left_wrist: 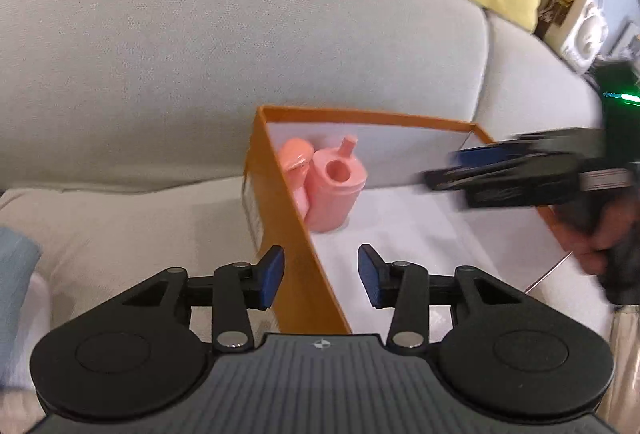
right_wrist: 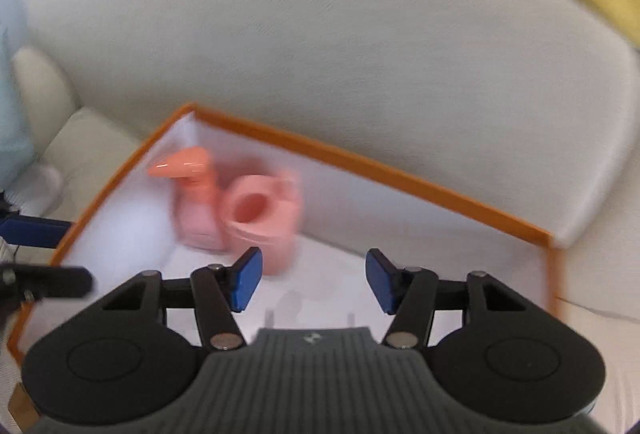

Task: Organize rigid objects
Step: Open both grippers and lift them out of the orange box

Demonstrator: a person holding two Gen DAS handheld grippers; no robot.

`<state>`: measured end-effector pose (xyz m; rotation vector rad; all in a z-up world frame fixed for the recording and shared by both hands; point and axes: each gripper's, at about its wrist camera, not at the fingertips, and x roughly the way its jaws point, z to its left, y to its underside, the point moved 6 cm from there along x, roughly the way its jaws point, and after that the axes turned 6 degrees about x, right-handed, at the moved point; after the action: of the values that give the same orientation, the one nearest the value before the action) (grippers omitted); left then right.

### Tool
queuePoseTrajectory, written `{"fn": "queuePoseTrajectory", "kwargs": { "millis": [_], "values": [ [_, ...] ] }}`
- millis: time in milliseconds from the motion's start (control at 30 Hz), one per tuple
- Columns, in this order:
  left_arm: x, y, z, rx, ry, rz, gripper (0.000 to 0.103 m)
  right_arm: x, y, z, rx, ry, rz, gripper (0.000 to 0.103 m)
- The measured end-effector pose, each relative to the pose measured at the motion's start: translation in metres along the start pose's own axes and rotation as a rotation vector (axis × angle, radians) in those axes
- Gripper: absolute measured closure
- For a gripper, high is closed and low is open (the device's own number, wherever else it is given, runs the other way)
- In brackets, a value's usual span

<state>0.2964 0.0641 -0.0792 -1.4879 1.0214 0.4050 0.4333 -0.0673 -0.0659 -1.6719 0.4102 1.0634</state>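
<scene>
**Two pink toys stand in the far corner of the orange box**

Motion blur softens the right wrist view, so the toys' fine detail is lost there; in the left wrist view the box wall (left_wrist: 288, 218) hides the lower part of the spray bottle.

The orange box (right_wrist: 360, 161) is stiff card with a white lining and sits on a pale woven sofa (left_wrist: 200, 53). In its far corner stand a glossy pink spray bottle (right_wrist: 196, 201) and, touching it, a pink watering can (right_wrist: 260, 222), squat and round with an open top. Both are upright; the bottle's nozzle points away from the can, and the can's spout (left_wrist: 347, 145) angles up toward the box's back wall.

The left gripper (left_wrist: 320, 274) straddles the box's near wall, pads apart and not pressing it. The right gripper (right_wrist: 314, 280) hangs over the box floor, jaws apart with nothing between them.
</scene>
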Motion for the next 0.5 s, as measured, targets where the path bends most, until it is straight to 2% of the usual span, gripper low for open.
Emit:
{"fn": "queuePoseTrajectory", "kwargs": {
  "millis": [133, 233, 333, 433, 500],
  "values": [
    [-0.006, 0.006, -0.008, 0.004, -0.026, 0.028, 0.053, -0.044, 0.024, -0.065, 0.117, 0.138, -0.063, 0.039],
    [-0.006, 0.012, -0.013, -0.004, -0.041, 0.045, 0.053, -0.064, 0.051, -0.104, 0.2, 0.213, -0.044, 0.037],
    [-0.004, 0.02, -0.015, -0.03, -0.041, 0.053, 0.054, -0.069, 0.082, -0.13, 0.292, 0.193, -0.001, 0.037],
    [-0.003, 0.026, -0.016, -0.034, -0.064, 0.055, 0.064, -0.065, 0.103, -0.136, 0.378, 0.148, 0.018, 0.051],
    [-0.005, 0.028, -0.018, -0.045, -0.072, 0.044, 0.071, -0.067, 0.11, -0.13, 0.428, 0.113, 0.023, 0.054]
  ]
}}
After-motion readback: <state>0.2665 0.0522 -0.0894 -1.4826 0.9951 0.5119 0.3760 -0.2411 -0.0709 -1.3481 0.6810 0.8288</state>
